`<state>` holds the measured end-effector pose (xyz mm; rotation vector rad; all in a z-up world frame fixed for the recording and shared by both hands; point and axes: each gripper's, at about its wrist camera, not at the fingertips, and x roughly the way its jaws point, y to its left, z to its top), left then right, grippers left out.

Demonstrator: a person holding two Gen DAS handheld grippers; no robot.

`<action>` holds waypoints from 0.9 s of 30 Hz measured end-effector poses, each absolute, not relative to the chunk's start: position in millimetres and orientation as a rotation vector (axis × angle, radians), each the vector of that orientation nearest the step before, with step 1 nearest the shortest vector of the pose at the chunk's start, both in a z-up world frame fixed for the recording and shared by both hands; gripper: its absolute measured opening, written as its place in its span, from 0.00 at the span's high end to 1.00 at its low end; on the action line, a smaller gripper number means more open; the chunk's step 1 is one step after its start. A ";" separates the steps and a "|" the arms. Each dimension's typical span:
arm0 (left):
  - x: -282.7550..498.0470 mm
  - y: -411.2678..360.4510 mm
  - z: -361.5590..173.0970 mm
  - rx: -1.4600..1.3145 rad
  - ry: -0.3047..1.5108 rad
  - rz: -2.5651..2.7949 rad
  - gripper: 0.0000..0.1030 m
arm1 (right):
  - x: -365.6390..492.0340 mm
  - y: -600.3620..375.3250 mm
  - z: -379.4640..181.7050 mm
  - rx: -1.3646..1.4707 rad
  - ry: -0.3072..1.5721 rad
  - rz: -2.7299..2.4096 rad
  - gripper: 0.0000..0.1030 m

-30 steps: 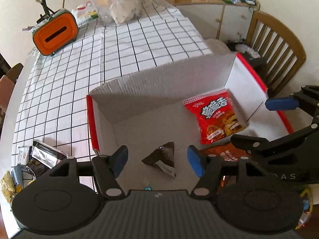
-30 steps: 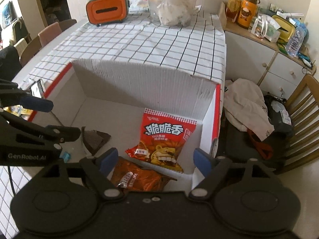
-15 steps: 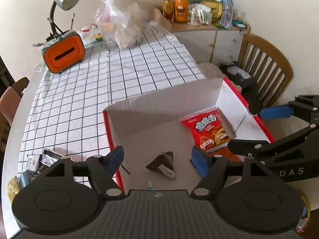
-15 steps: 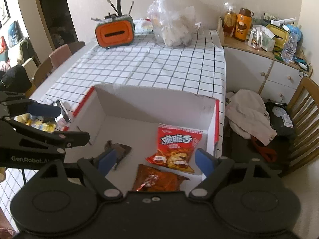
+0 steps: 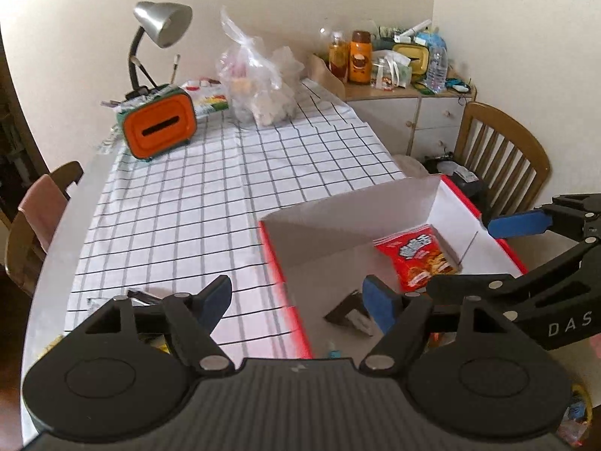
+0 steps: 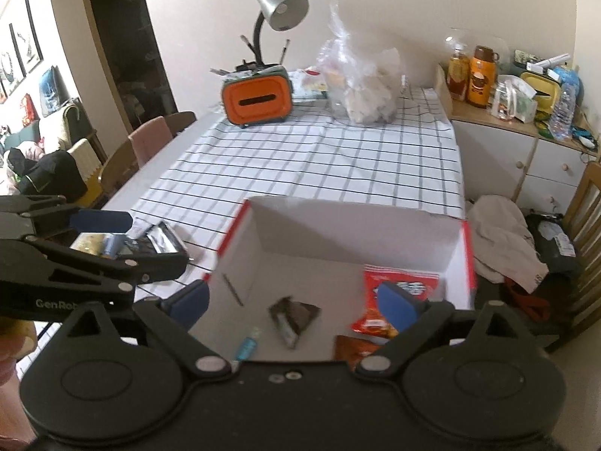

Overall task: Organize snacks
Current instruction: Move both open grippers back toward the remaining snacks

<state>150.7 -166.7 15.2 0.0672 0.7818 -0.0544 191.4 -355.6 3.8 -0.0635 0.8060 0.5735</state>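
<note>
On the surface [image 6: 300,158] the open box [image 6: 353,225] sits at the near right edge, holding a chip bag [image 6: 398,285] at its right, a dark packet [image 6: 293,315] left of it, while loose snack packets [image 6: 157,240] lie outside to the box's left.

Premises are presenting as a home dining room. A checked tablecloth [image 6: 319,165] is covering the dining table, wooden chairs [image 5: 499,158] are standing around it, and a sideboard [image 6: 522,158] is carrying bottles and clutter.
</note>
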 end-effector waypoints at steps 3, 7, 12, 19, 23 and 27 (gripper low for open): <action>140.6 -151.0 14.3 0.078 0.765 -0.050 0.25 | 183.0 -339.3 3.2 -0.062 0.802 0.585 0.03; 128.0 -127.0 9.2 0.080 0.753 -0.047 0.22 | 174.1 -317.1 1.1 -0.055 0.797 0.599 0.01; 113.6 -89.9 1.0 0.057 0.751 -0.034 0.16 | 166.2 -287.1 -3.9 -0.038 0.810 0.607 0.01; 97.9 -29.4 -11.5 0.020 0.769 0.018 0.16 | 158.3 -233.6 -11.4 -0.064 0.817 0.644 0.01; 91.7 6.2 -23.1 0.002 0.790 0.053 0.16 | 156.2 -203.8 -19.1 -0.082 0.831 0.670 0.01; 87.0 41.1 -37.1 -0.018 0.821 0.102 0.16 | 157.3 -175.0 -30.3 -0.101 0.848 0.684 0.01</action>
